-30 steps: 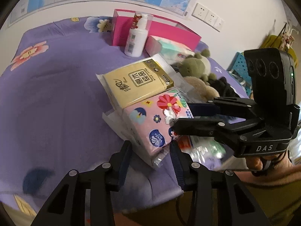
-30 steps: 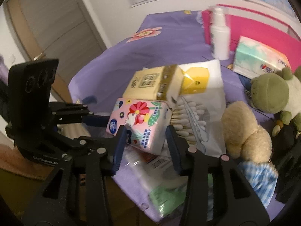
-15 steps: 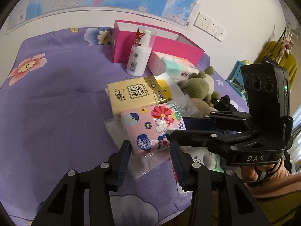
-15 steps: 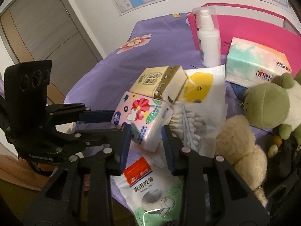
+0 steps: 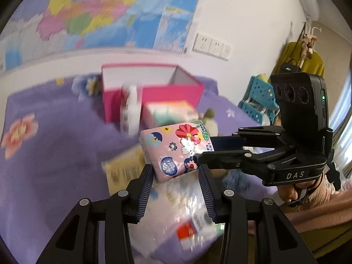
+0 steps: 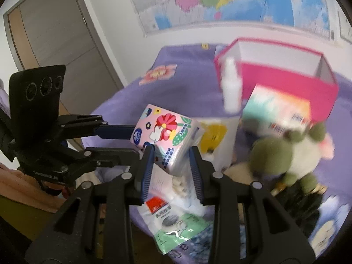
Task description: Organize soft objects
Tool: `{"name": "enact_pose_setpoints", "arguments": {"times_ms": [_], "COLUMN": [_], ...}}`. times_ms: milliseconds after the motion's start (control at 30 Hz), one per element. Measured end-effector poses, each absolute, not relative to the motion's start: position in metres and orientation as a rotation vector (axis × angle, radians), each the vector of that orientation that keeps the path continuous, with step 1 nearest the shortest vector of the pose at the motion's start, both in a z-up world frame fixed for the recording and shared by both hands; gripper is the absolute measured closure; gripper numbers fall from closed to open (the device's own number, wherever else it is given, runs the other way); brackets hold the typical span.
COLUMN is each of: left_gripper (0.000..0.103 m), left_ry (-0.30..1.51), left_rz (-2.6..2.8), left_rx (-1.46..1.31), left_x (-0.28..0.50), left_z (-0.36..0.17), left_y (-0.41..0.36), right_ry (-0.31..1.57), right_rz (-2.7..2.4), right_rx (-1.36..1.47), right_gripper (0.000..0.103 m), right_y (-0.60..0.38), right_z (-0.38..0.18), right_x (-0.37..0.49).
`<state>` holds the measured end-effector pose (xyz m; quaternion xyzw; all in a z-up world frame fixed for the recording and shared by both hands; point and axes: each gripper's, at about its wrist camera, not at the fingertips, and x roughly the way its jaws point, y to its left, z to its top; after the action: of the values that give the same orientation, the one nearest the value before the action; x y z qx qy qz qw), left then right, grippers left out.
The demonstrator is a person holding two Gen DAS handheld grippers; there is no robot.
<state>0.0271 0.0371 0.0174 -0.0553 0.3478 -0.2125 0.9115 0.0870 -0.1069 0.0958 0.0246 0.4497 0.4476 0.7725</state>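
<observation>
Between both claws, pink tissue pack (image 5: 176, 149) hangs tilted.

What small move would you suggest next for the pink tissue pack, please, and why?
Probably carry the tissue pack forward toward the open pink box. Both the left gripper and right gripper pinch the pack, which hangs clear of the clutter on the bed, and the box behind the bottle looks empty.

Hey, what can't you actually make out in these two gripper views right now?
- Pink box: its floor, hidden by its front wall, both views.
- White bottle: label lost to motion blur.
- Yellow pack: print blurred, left view.
- Tissue pack: underside hidden; small text unreadable.
</observation>
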Motion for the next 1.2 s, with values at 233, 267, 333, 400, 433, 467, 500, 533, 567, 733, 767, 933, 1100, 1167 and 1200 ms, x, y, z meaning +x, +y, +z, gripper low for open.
{"name": "enact_pose_setpoints", "arguments": {"times_ms": [233,267,333,400,433,467,500,533,567,733,767,933,1100,1167,1200], "left_gripper": [0.061,0.061,0.061,0.061,0.061,0.061,0.061,0.061,0.061,0.061,0.061,0.061,0.061,0.061,0.061], "left_ry": [0.642,0.638,0.629,0.626,0.638,0.649,0.658,0.668,0.683,0.755,0.766,0.848,0.879,0.860,0.841], "left_rz": [-0.463,-0.464,-0.449,-0.425,-0.422,-0.416,-0.407,-0.400,-0.398,-0.390,-0.385,-0.343,-0.271,-0.258,-0.242], "left_rx": [-0.101,-0.106,-0.085,-0.061,-0.063,-0.062,-0.063,-0.064,-0.067,-0.097,-0.100,-0.125,-0.191,-0.216,-0.214], "left_x": [0.083,0.094,0.113,0.136,0.146,0.160,0.170,0.179,0.191,0.234,0.239,0.270,0.279,0.272,0.265], "left_z": [0.062,0.067,0.075,0.080,0.080,0.079,0.076,0.074,0.071,0.055,0.052,0.026,0.013,0.015,0.019], "left_y": [0.037,0.037,0.034,0.030,0.029,0.030,0.028,0.029,0.030,0.039,0.040,0.045,0.061,0.069,0.073], "right_ry": [0.898,0.892,0.886,0.886,0.894,0.898,0.909,0.920,0.940,1.021,1.035,1.119,1.194,1.191,1.179], "right_rz": [0.929,0.917,0.898,0.872,0.859,0.846,0.837,0.835,0.833,0.812,0.806,0.762,0.688,0.683,0.689], "right_rx": [0.074,0.074,0.075,0.067,0.071,0.073,0.074,0.093,0.114,0.169,0.172,0.176,0.170,0.179,0.182], "right_gripper": [0.067,0.067,0.067,0.067,0.067,0.067,0.067,0.067,0.067,0.067,0.067,0.067,0.066,0.066,0.066], "right_y": [-0.115,-0.114,-0.112,-0.109,-0.108,-0.108,-0.107,-0.108,-0.108,-0.104,-0.102,-0.093,-0.089,-0.095,-0.100], "right_z": [0.133,0.137,0.139,0.138,0.136,0.134,0.130,0.126,0.120,0.091,0.085,0.057,0.039,0.041,0.046], "right_x": [0.141,0.151,0.176,0.197,0.210,0.219,0.233,0.243,0.255,0.296,0.301,0.323,0.335,0.331,0.325]}}
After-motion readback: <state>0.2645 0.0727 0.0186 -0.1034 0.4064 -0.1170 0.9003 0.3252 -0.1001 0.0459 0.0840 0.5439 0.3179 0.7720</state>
